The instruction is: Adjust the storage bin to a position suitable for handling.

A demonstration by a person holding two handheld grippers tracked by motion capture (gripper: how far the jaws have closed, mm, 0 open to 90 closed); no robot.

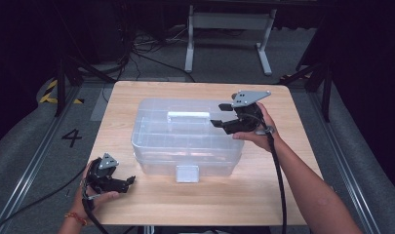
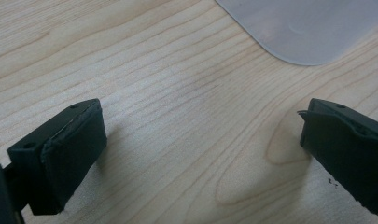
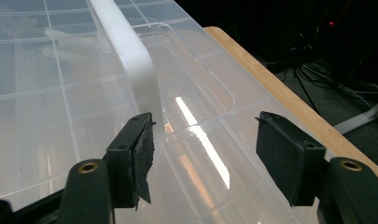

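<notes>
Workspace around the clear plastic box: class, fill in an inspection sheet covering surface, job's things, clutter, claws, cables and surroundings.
Surface: wooden table, bare around the box.
Job's things: clear lidded storage box, white handle on the lid, front latch down.
Clutter: nothing seen.
Claws: left claw open, low over the table by the box's front left corner; right claw open above the lid, beside the handle's end.
Cables: one trails from each claw toward the person.
Surroundings: dark floor with wires, white metal frame.
</notes>
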